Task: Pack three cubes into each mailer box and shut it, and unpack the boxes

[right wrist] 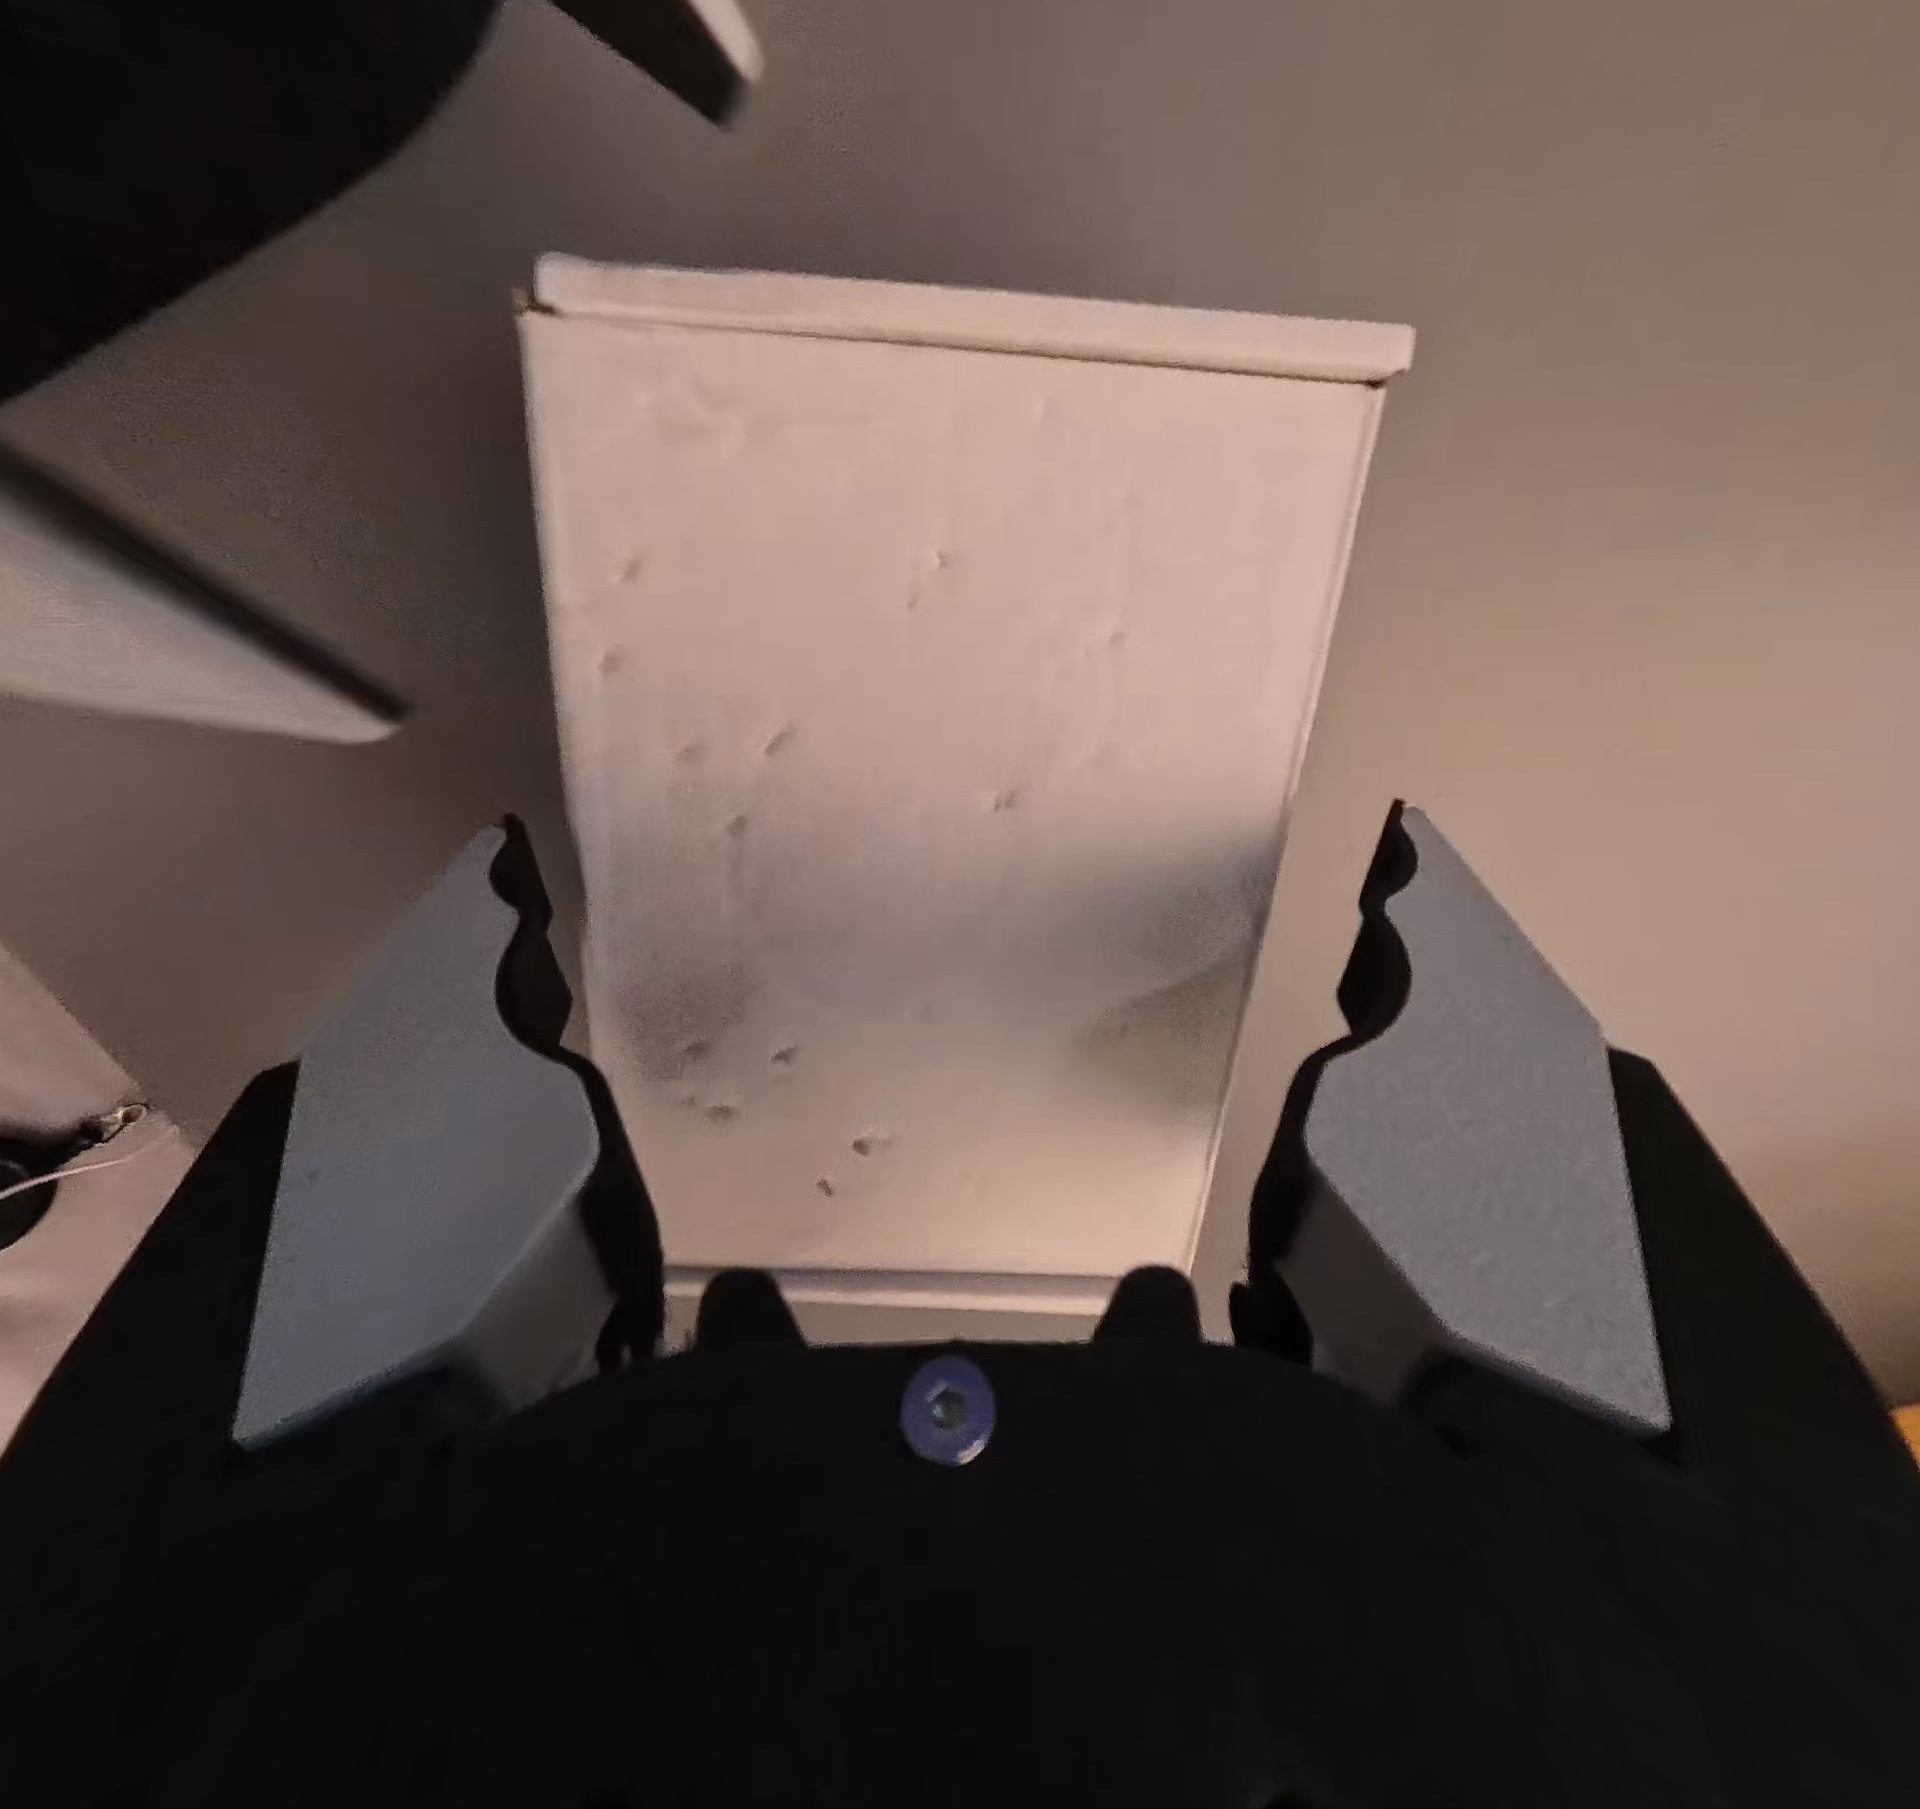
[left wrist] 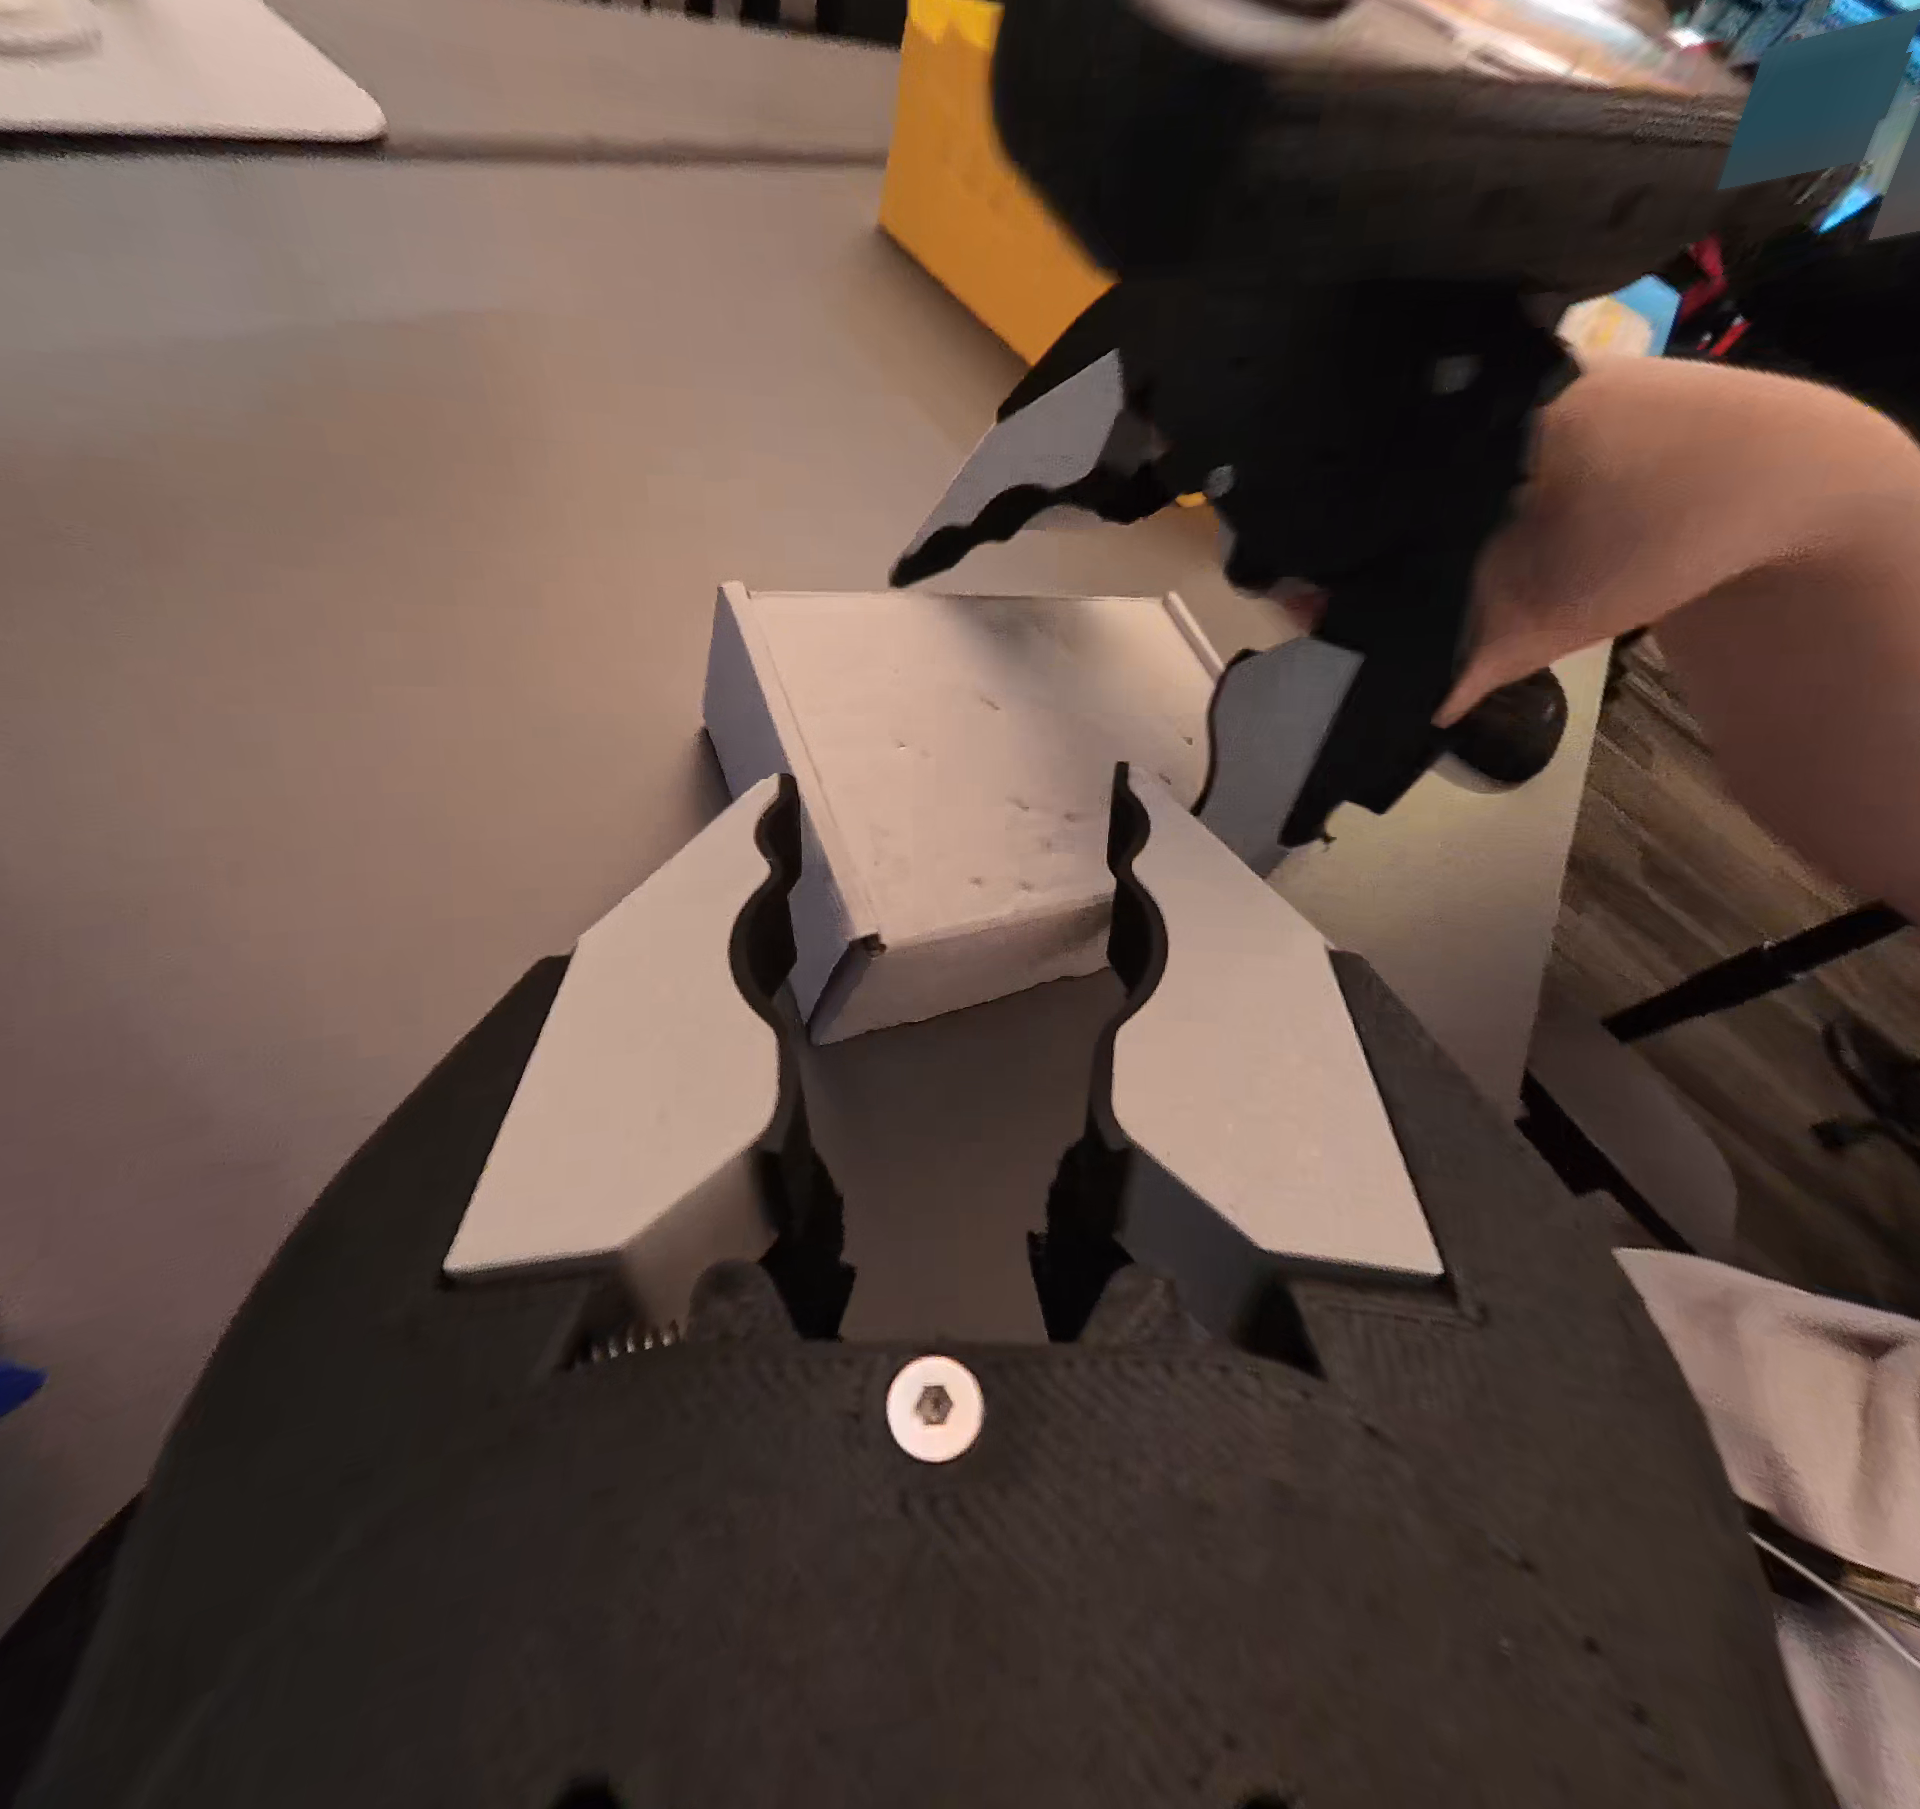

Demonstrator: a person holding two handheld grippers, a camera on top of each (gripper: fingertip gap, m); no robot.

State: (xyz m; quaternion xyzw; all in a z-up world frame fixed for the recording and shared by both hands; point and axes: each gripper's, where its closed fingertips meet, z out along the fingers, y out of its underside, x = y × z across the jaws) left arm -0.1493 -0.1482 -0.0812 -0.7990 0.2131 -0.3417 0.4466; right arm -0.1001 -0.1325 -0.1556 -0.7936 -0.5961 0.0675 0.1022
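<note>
A white mailer box [left wrist: 956,772] lies shut on the grey table [left wrist: 416,512], its lid dented and smudged. My left gripper [left wrist: 951,793] is open and empty, with its fingertips on either side of the box's near corner, just above it. My right gripper [left wrist: 1070,710] comes in from the right over the box's far end, held by a hand [left wrist: 1683,554]. In the right wrist view the box [right wrist: 935,720] lies between the wide-open fingers of the right gripper [right wrist: 954,817], which hold nothing. The left gripper's fingers [right wrist: 675,3] show at the upper left. No cubes are in view.
A yellow box [left wrist: 966,180] stands behind the right gripper at the far side. A white mat [left wrist: 177,45] lies at the far left. A light cloth [left wrist: 1818,1396] lies at the near right, by the table's right edge [left wrist: 1579,824]. A small blue thing [left wrist: 16,1385] shows at the left border. The gap from one gripper's tips to the other's is roughly 8 cm. The small blue thing [left wrist: 16,1385] sits 12 cm or so from the ends of my left fingers.
</note>
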